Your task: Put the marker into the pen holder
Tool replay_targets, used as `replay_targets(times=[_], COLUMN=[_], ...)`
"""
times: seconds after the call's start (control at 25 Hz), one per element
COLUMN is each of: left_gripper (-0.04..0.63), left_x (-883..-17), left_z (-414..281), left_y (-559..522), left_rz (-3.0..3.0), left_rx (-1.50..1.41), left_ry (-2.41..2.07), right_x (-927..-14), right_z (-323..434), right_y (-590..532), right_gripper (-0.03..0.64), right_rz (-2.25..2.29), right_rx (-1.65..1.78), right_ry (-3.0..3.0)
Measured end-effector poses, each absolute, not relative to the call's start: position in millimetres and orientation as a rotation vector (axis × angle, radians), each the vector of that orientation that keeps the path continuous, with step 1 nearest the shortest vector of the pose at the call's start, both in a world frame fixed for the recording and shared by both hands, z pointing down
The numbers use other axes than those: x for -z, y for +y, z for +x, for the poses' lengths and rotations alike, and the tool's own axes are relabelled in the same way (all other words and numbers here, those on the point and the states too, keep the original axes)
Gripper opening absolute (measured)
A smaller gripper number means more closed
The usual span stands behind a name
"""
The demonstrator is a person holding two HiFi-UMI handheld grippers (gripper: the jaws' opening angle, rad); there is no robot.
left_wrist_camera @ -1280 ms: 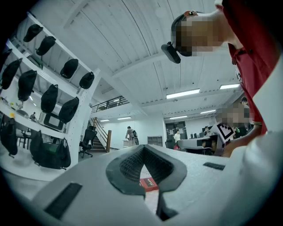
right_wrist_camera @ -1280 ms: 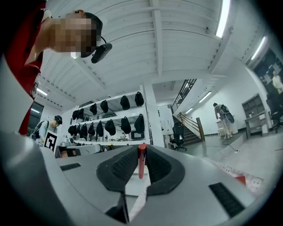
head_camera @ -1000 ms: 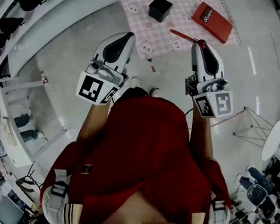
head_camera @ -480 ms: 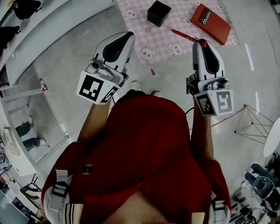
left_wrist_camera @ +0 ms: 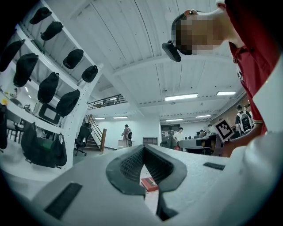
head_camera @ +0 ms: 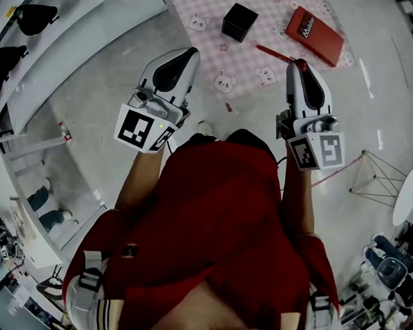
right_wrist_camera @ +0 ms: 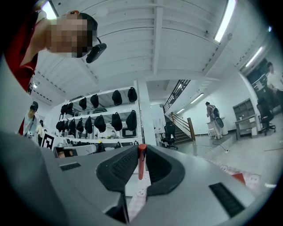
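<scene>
Below, the person in a red shirt (head_camera: 217, 217) is standing on a pale floor and holding one claw in each hand. Ahead of the feet a pink checked mat (head_camera: 271, 18) printed with little bears is lying on the floor. A white rack of black caps (head_camera: 34, 18) is running along the person's left side.

The left gripper (head_camera: 192, 53) is hanging over the near edge of the mat. In the left gripper view its ribbed pads (left_wrist_camera: 130, 165) are meeting at the tips of the left gripper (left_wrist_camera: 143, 148), clenched on nothing. Only a narrow wedge of gap is showing lower down, and through it the red box (left_wrist_camera: 149, 183) is peeking.

The right gripper (head_camera: 298, 64) is hovering on the other side, near the red box (head_camera: 313, 35) that is lying on the mat. In the right gripper view the right gripper (right_wrist_camera: 139, 152) is closing its jaws only as far as a pen's width, and it is grasping the red marker (right_wrist_camera: 140, 162) crosswise, both pads pressing on its barrel.

In the head view the marker (head_camera: 276, 53) is sticking out sideways from the claw's tips, toward the person's left. It is showing between the red box and the black cube pen holder (head_camera: 240, 21), touching neither. The pen holder is sitting on the mat, apart from both claws.
</scene>
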State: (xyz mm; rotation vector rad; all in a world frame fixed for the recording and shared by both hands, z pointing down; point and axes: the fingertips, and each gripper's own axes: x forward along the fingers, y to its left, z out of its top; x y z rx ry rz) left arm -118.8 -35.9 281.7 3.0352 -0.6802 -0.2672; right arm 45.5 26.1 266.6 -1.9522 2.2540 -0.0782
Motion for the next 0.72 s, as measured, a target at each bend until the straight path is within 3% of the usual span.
replay_targets(times=[0.72], left_gripper=[0.006], left_x=[-290], left_z=[-96], left_y=[-76], left_rz=[3.030], left_rx=[0.225], left_ry=[-0.711], right_x=[-287], right_z=[76], right_y=[-25], right_gripper=[0.052], right_rz=[-1.996], right_rx=[0.064], right_ry=[2.319])
